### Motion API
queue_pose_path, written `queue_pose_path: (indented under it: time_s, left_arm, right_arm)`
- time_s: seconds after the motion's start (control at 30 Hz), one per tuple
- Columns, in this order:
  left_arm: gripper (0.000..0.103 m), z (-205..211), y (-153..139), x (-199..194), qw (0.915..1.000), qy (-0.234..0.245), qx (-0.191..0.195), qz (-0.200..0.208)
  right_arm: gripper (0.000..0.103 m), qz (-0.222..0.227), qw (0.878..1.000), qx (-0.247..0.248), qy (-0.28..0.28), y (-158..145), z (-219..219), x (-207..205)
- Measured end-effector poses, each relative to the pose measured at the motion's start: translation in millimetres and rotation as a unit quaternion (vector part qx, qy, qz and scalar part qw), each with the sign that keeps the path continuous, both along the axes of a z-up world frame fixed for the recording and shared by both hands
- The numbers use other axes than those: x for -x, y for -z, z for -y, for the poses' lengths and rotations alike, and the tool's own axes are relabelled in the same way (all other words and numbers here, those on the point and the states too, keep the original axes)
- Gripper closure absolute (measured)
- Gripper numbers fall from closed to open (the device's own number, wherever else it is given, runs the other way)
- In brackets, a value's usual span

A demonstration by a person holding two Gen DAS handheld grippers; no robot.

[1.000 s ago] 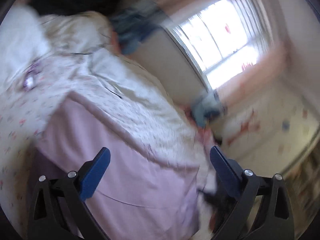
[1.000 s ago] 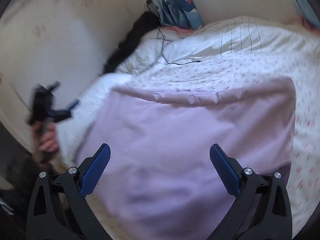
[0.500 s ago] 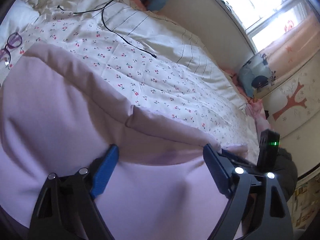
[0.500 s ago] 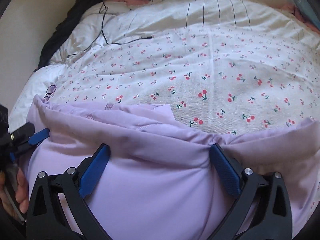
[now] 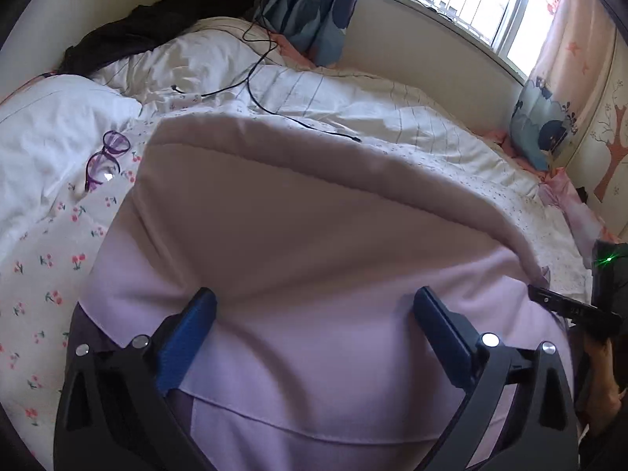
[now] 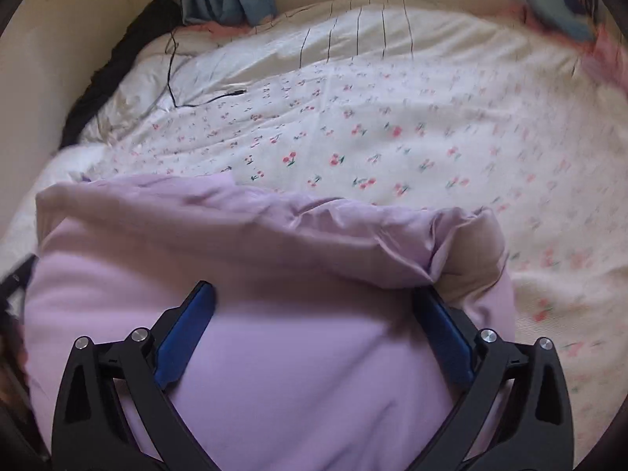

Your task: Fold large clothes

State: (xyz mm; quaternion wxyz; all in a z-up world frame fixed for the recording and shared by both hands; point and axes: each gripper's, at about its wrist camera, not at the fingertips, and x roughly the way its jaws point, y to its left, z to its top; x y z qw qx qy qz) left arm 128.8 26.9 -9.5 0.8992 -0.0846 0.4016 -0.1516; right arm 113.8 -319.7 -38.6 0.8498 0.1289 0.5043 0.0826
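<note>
While the lilac garment [image 5: 314, 243] lies on the bed [image 5: 47, 298] near the bed's front edge, both grippers hang right over it. The left gripper [image 5: 314, 314] has its blue fingers [image 5: 188, 337] spread wide, and the cloth lies under and between them; they are not pinching it. The right gripper [image 6: 314, 310] is spread wide too, with the same cloth between its blue fingers [image 6: 184, 337].

The garment's far edge is rolled over into a thick fold. In the left wrist view this fold runs from near the bed's left side across toward its right side, so the long way of the cloth goes side to side along the front edge. In the right wrist view the fold [image 6: 274, 212] bunches up into a lump close to the right finger. I cannot tell which end is the top of the garment.

The cherry-print sheet [image 6: 353, 137] covers the bed past the cloth. Purple glasses [image 5: 104, 161] lie on the sheet just beside the garment's far left corner, next to a white pillow [image 5: 51, 125]. A black cable [image 5: 251, 82] snakes over the striped blanket [image 5: 373, 106] toward the bed's far edge. A dark cloth pile [image 5: 157, 27] sits at the far left corner. A blue curtain [image 5: 314, 4] hangs past the far edge.
</note>
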Motion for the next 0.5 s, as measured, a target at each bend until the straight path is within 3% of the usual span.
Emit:
queue_pose_path:
  time_s: [0.07,0.2,0.3,0.4,0.47,0.5]
  left_arm:
    - [0.006,8.4,2.3,0.6,0.9996,0.000,-0.027,0.003]
    - [0.006,8.2,-12.8,6.5,0.9991,-0.010,-0.042,-0.003]
    - [0.006,8.1,-40.1,37.5,0.9982,-0.013,-0.046,0.036]
    - [0.006,19.6,-55.1,68.0,0.9949,0.012,-0.075,0.066]
    - [0.006,26.4,-54.7,80.1,0.9930,0.025,-0.091,0.071]
    - [0.006,28.3,-52.8,84.6,0.9928,0.028,-0.093,0.070]
  right_arm:
    - [0.006,-0.001,0.999,0.033,-0.007,0.2,-9.8,-1.5]
    - [0.006,-0.022,0.999,0.038,-0.010,-13.4,-7.8,0.0]
    - [0.006,0.046,0.999,0.007,-0.020,-68.7,-20.2,39.7]
    - [0.006,0.081,0.995,0.003,-0.061,-100.7,-52.6,82.2]
    - [0.006,0.079,0.994,0.011,-0.076,-98.0,-71.5,98.8]
    - [0.006,0.061,0.994,0.019,-0.084,-82.5,-83.1,104.1]
